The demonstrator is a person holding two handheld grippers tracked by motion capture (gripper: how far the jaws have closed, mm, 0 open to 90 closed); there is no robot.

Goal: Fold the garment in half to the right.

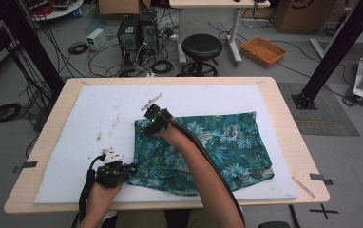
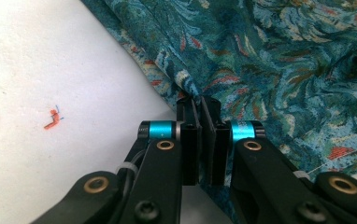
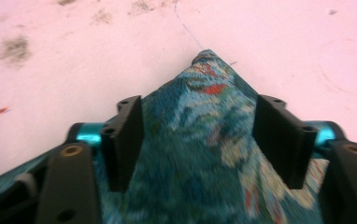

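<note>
Left gripper view: my left claw [image 2: 200,105] is pinching the teal cloth's [image 2: 279,60] edge. My right claw [image 3: 200,135] is straddling a cloth corner, jaws spread.

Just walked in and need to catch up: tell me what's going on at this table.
A person is handling a teal floral-print cloth lying on a white foam mat. The left hand-held gripper is shut on the cloth's near-left edge. The right hand-held gripper sits over the far-left corner, jaws open on either side of it, not yet pinching.
</note>
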